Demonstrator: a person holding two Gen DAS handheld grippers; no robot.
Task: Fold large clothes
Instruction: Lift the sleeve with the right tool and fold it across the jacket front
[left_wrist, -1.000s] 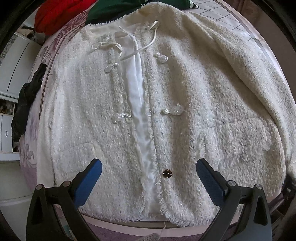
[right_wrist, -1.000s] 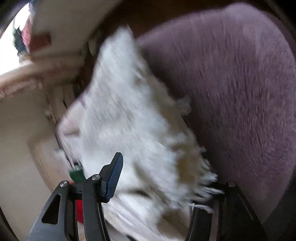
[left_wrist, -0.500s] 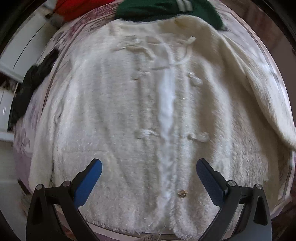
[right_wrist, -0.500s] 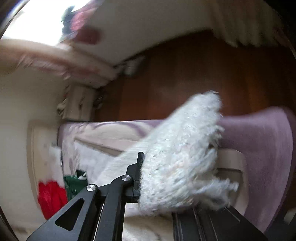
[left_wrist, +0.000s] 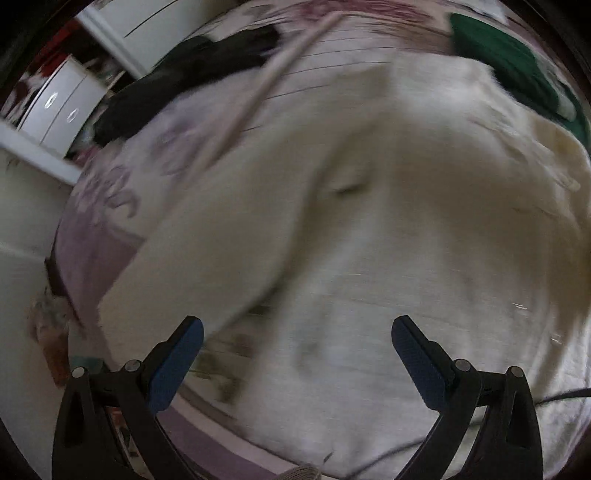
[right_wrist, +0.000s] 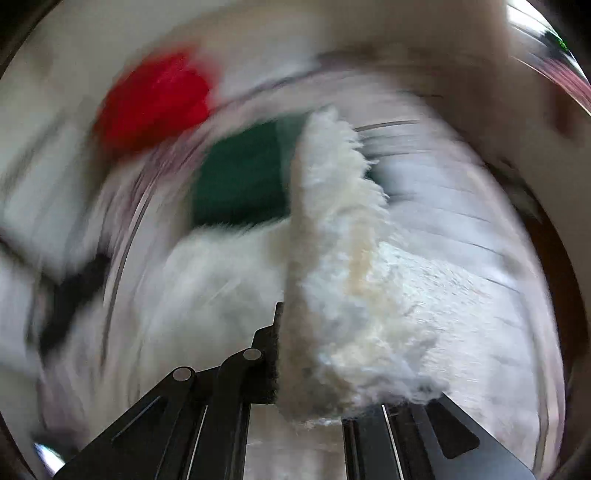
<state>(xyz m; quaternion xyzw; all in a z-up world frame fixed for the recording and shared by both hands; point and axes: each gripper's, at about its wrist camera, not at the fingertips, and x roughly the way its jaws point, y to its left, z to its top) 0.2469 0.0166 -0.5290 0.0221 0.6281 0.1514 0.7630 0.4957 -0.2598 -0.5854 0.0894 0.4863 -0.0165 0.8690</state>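
A large fuzzy white jacket (left_wrist: 388, 229) lies spread on the bed, blurred by motion in the left wrist view. My left gripper (left_wrist: 297, 350) is open and empty, hovering above the jacket's lower left part, near its left sleeve (left_wrist: 207, 240). My right gripper (right_wrist: 314, 354) is shut on the jacket's fringed sleeve cuff (right_wrist: 340, 258) and holds it up over the jacket body (right_wrist: 221, 280). Its fingertips are hidden by the fuzzy fabric.
The bed has a lilac patterned cover (left_wrist: 96, 206). A black garment (left_wrist: 192, 74) lies at its far left, a green one (left_wrist: 517, 70) (right_wrist: 240, 177) beyond the jacket's collar, and a red one (right_wrist: 155, 96) further back. White drawers (left_wrist: 55, 107) stand left of the bed.
My right gripper has swung the held sleeve cuff from beside the bed up over the jacket. My left gripper has swept left, toward the jacket's left sleeve, staying open.
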